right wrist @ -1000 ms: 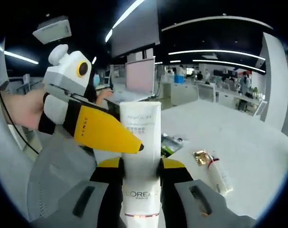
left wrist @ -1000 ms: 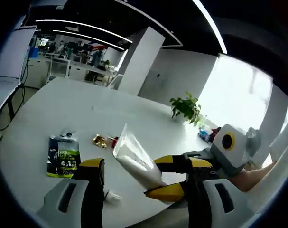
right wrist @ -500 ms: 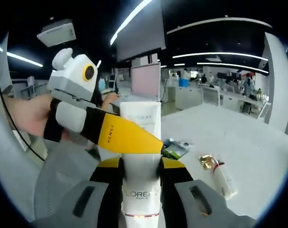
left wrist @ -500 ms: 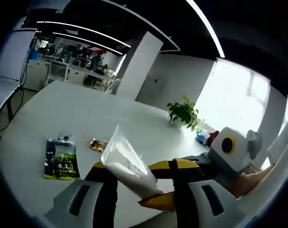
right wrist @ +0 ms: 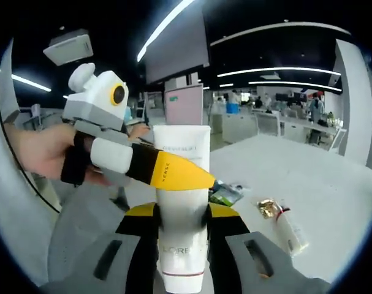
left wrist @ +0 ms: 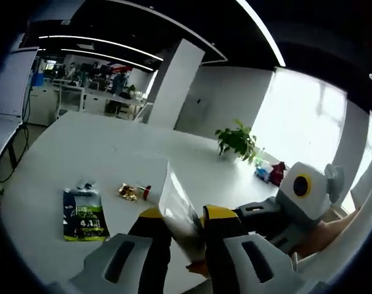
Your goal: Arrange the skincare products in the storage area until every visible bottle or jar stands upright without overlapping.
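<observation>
The risk I am seeing here is a bad handover in the air. The white plastic cosmetic tube with grey lettering is being held up above the white counter, not resting on anything, and two grippers are on it together. If the two hands are pulling or twisting in different directions, the soft tube can bend or slip out and fall. If one gripper is letting go before the other has a firm hold, the tube can drop onto the counter or over its near edge.

The right gripper is clamping the lower body of the tube between its two black and yellow fingers; the tube is rising straight up from between them, with its flat crimped end on top. The left gripper is closing on the tube's upper part, so in the left gripper view the thin crimped end is standing out just above its own fingers. In the right gripper view one yellow finger of the left gripper is crossing the front of the tube, touching it.

Farther on the counter, well apart from the grippers, are lying a dark green printed sachet, a small crumpled gold foil item and just beside it a small white tube with a red band, which is lying flat, so I judge it is not arranged yet.
</observation>
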A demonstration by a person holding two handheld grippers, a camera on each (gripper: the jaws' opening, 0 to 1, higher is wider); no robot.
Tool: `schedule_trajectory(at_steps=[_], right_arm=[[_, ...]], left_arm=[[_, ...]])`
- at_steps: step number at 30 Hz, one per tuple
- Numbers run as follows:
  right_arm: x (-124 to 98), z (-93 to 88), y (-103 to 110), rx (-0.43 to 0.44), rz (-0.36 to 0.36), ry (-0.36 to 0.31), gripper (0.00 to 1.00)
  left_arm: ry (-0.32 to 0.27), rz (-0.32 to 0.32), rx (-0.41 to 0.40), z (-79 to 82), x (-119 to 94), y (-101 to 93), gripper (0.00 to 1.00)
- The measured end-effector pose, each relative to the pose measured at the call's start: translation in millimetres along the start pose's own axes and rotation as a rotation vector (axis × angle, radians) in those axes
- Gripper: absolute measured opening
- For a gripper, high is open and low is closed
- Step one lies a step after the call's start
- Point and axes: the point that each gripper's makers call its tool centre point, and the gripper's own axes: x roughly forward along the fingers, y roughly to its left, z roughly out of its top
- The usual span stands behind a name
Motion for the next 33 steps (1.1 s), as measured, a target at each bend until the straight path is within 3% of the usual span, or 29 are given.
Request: schedule_trajectory(at_steps=[10, 15, 20, 23, 28, 33], right_arm=[[3, 5.5, 0, 0.031, 0.002, -0.008, 0.30], [4, 7.9, -1, 0.060, 0.012, -0.007, 0.31], [-2, 15.1, -3, 0.075, 0.032, -0.036, 0.31], [-6, 21.0, -3, 0.074, 0.060, -0.053, 0.31], [-14, 27.5, -3, 0.047, 0.129, -0.074, 0.31], [-27, 34.4, 3, 0.026, 0.261, -0.098, 0.29]], left_arm=[[-0.016, -0.013, 0.022, 6.9, -3, -4.4, 0.10], [0.021, -0.051, 0.126, 9.0, -1, -13.8, 0.07], [0.018, -0.085, 0.123, 15.5, -1, -17.1, 0.06], [0.017, -0.136, 0.143, 20.3, -1, -24.1, 0.06], [0.044, -0.285, 0.257, 24.1, -3, -52.1, 0.06], [0.051, -0.440, 0.278, 26.6, -9, -80.0, 0.06]])
